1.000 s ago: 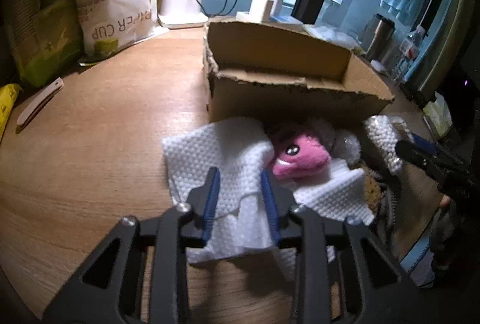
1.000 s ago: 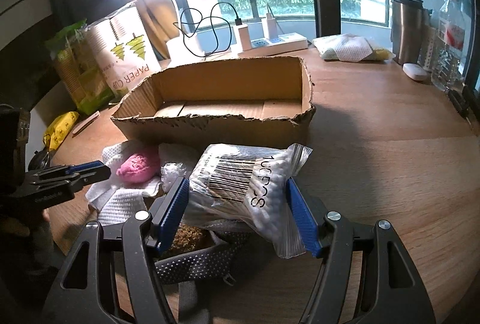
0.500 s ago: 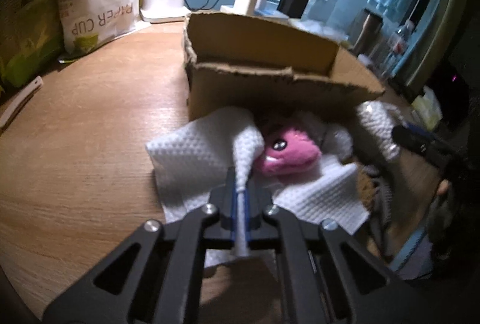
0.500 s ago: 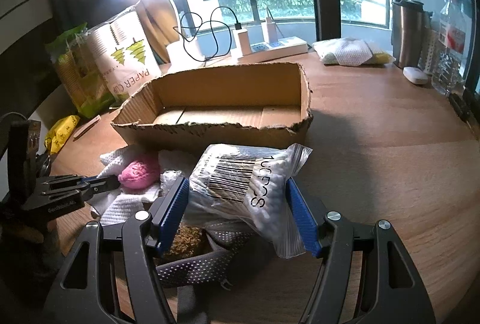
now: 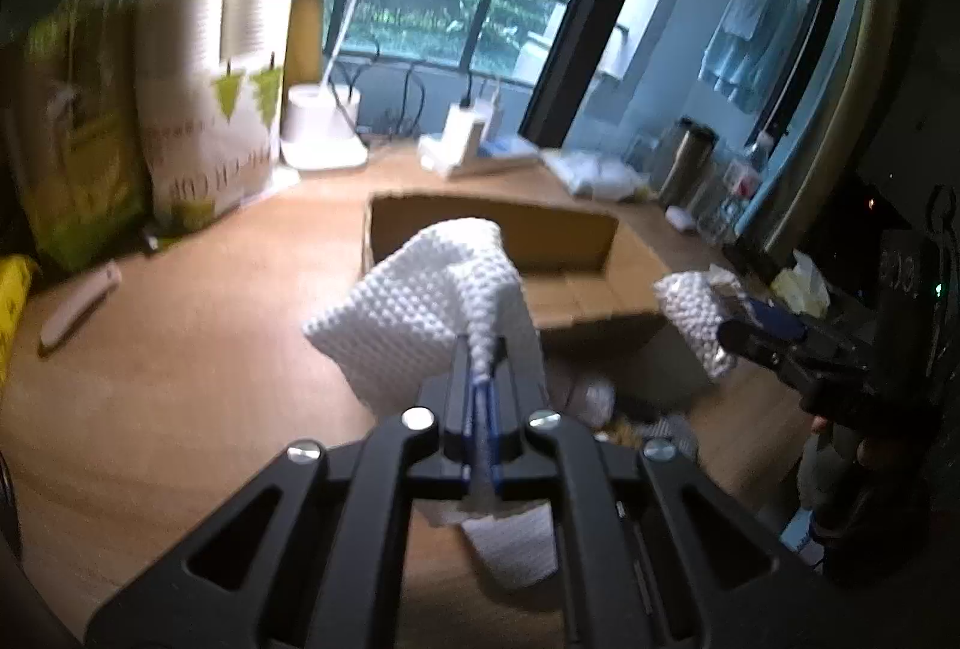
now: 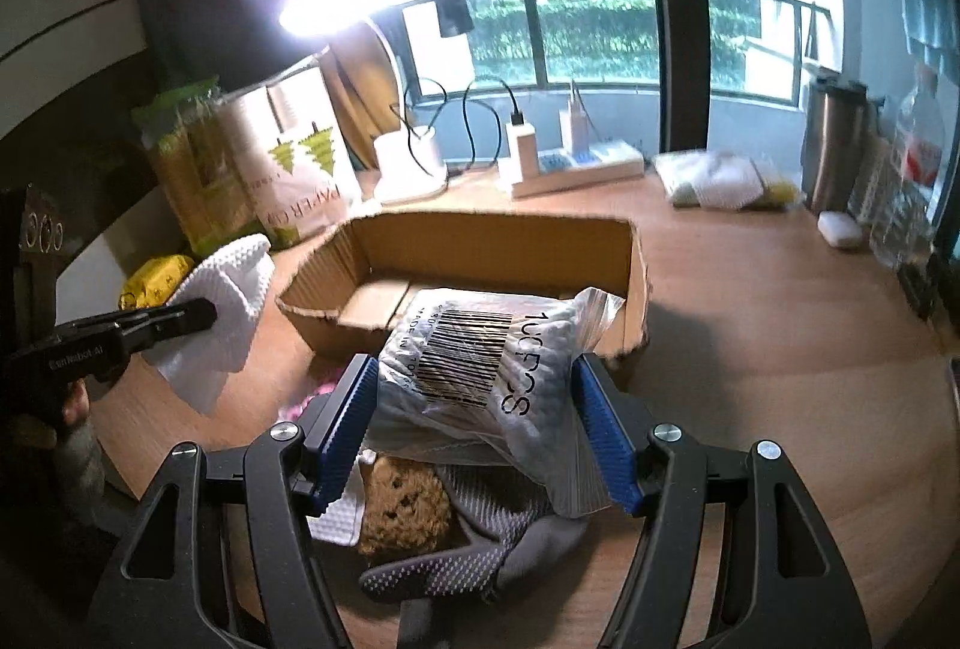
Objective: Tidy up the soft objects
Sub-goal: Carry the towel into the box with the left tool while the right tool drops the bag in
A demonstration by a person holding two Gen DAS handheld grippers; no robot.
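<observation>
Left tongs [image 5: 480, 385]: clenched on a fold of the white cloth [image 5: 414, 307]. The cloth hangs from the pads clear of the desk [image 5: 180, 379], in front of the near left corner of the cardboard box [image 5: 558, 235]; a loose end trails below the tongs. In the right wrist view the same cloth [image 6: 225, 307] is off the desk, just left of the box [image 6: 480, 241].

Right tongs [image 6: 474, 409]: closed on a clear bag of cotton swabs [image 6: 480, 361], one blue pad against each side of the bag. The bag carries a barcode label and is held above the near right part of the box, its zip end pointing toward the box corner.

Items on the desk below the bag: a brown sponge [image 6: 405, 505], a grey dotted glove [image 6: 480, 541] touching it, and part of a pink plush toy [image 6: 306, 397], mostly hidden by the left finger.

The box stands open; nothing can be seen lying in it.

Along the back of the desk: a pack of paper cups [image 6: 294, 163], a lamp base [image 6: 408, 163], a power strip [image 6: 576, 169] and a steel tumbler [image 6: 834, 144].
</observation>
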